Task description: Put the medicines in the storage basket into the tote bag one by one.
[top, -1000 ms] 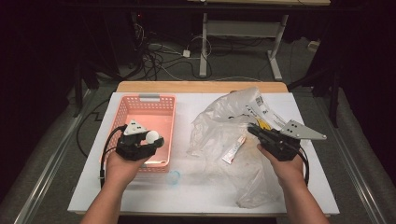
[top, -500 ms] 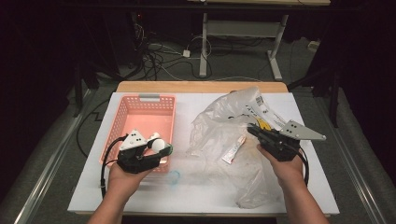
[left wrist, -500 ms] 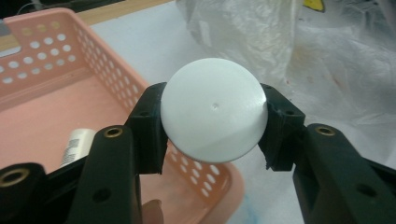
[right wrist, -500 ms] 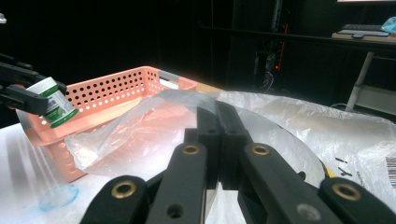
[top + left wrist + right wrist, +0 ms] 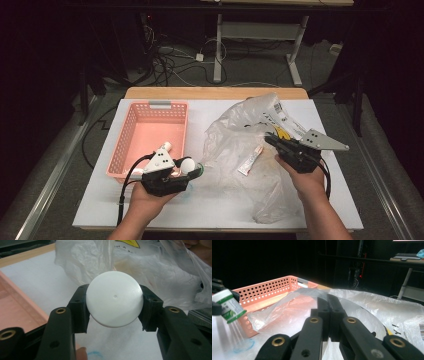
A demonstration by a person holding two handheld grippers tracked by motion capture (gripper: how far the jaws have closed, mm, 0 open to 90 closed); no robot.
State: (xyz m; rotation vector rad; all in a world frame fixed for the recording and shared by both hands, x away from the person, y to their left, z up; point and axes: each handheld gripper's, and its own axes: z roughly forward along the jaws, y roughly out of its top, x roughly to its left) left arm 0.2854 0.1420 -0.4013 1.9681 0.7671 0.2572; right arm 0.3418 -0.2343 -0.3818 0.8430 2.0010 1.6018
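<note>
My left gripper (image 5: pixel 189 168) is shut on a small jar with a white cap (image 5: pixel 114 298) and a green label (image 5: pixel 229 305). It holds the jar sideways just above the white table, past the near right corner of the pink basket (image 5: pixel 150 131), with the cap facing the camera. The jar points toward a crumpled clear plastic bag (image 5: pixel 240 145). My right gripper (image 5: pixel 271 139) is shut on the bag's film (image 5: pixel 294 296) and holds its edge up. A small white and red tube (image 5: pixel 250 161) lies inside the bag.
The white table top (image 5: pixel 215 205) sits on a wooden board (image 5: pixel 215 93). A small blue ring mark (image 5: pixel 243 346) is on the table under the jar. Cables and desk legs lie on the dark floor beyond the far edge.
My left gripper has carried the jar from over the basket's near end toward me and to the right, turning it toward the bag. The right gripper has stayed put, still holding the bag.
</note>
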